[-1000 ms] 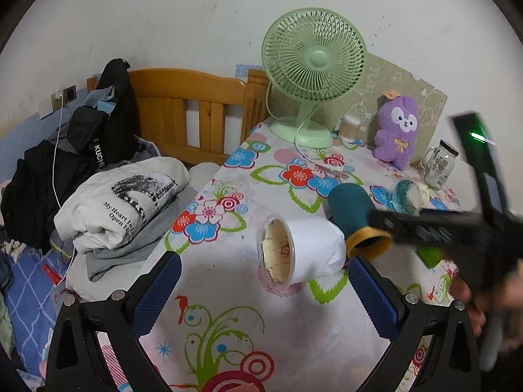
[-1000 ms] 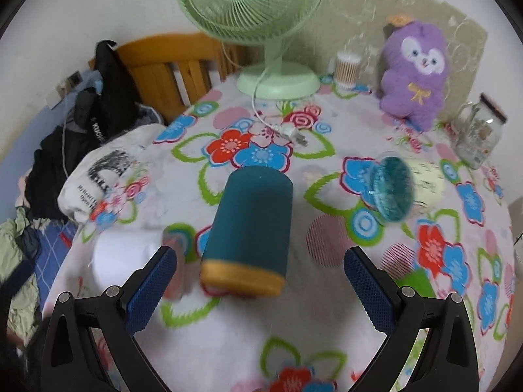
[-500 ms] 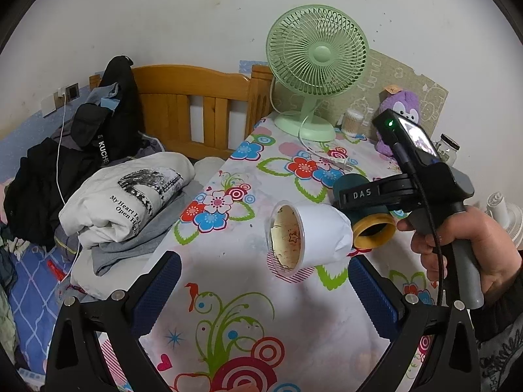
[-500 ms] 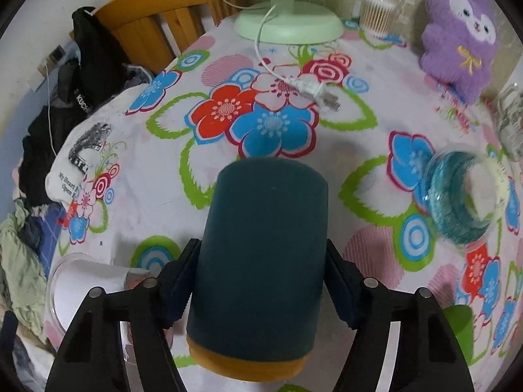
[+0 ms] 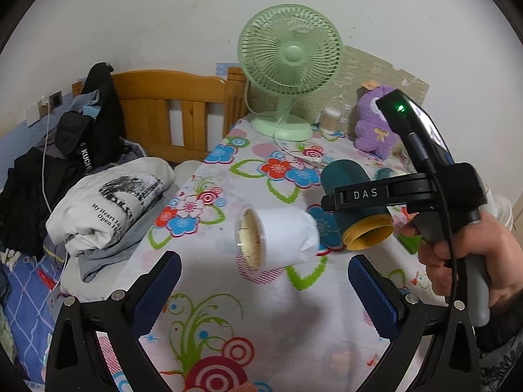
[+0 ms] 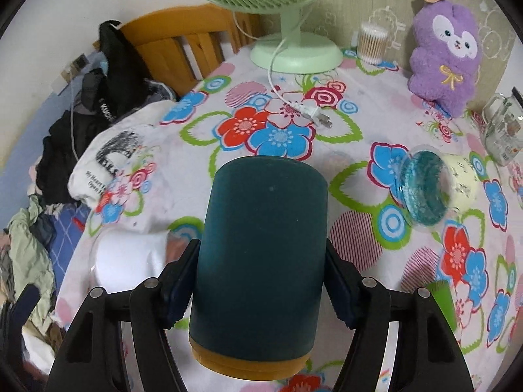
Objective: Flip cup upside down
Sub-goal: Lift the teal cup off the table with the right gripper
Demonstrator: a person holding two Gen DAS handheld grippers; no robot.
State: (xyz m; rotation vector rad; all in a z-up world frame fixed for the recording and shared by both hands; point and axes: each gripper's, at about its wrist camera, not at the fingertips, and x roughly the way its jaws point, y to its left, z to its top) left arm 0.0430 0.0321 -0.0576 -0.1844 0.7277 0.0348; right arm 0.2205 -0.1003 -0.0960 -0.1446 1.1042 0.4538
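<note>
- Right wrist view: right gripper clamps the teal cup on both sides; cup lies sideways, yellow rim nearest the camera.
- Left gripper jaws stand wide apart, holding nothing.
- White cup lies sideways on the floral tablecloth, beyond the left fingers.

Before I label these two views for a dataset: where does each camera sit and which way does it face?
Left wrist: sits on the left gripper, faces along the table toward the fan; shows its own open fingers, plus the right hand and its gripper clamped on the teal cup.
Right wrist: sits on the right gripper, looks down over the teal cup toward the plush; shows its fingers pressed on the cup.
Shared: teal cup, white cup, fan, plush, bed.
</note>
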